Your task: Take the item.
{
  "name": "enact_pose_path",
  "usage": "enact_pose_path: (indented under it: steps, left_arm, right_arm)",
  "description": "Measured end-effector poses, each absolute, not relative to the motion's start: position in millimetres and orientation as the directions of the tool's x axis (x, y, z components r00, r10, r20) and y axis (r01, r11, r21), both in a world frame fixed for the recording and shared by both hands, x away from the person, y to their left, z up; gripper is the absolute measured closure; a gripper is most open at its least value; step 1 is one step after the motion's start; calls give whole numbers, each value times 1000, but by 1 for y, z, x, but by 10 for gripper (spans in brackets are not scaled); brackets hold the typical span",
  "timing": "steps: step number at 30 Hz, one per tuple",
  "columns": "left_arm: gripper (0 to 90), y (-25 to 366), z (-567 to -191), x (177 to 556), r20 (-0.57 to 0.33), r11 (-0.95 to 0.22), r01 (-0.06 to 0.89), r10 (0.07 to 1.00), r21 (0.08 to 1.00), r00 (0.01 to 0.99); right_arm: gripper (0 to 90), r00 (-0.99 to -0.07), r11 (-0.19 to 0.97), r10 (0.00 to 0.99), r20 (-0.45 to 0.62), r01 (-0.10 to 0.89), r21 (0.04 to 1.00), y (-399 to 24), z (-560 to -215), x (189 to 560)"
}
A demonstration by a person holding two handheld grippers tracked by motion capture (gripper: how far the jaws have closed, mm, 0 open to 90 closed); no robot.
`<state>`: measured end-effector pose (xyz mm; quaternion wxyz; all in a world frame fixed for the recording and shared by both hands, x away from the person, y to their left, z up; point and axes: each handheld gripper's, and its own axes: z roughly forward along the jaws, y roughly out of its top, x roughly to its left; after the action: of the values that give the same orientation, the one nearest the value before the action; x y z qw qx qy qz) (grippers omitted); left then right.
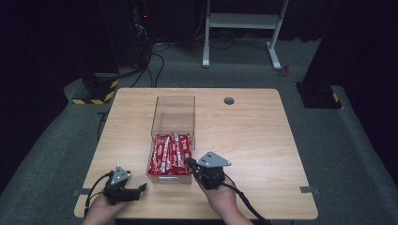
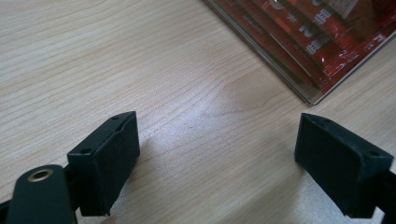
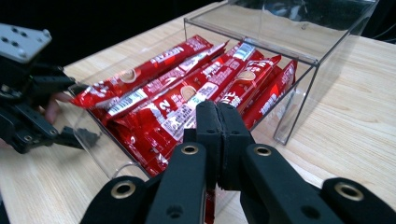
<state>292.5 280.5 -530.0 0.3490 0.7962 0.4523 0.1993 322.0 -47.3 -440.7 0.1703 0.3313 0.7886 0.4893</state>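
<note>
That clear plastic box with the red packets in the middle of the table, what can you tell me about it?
The clear plastic box is see-through acrylic by the look of it, with a drawer pulled out toward the person. The drawer is packed with long red snack packets lying side by side, printed in white. The outer shell behind it looks empty. It sits flat on the pale wooden table. The right gripper, jaws shut, is at the drawer's front corner; whether it touches is unclear. The left gripper is open, apart from it.

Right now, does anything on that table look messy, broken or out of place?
Nothing looks spilled or broken. The red packets lie heaped and overlapping at slightly different angles in the pulled-out clear drawer, not in neat rows. The right gripper is shut at the drawer's front; the left gripper rests open on the wooden table.
</note>
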Motion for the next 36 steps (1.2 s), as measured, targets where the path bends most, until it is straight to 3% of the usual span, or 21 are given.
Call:
enact_pose_path:
  steps: [36]
  left_arm:
    - [143,280,-530,292,-1,-344,582,861,737,509]
  right_arm:
    - [896,-740,251,668,76,320,914,-56,-435,323]
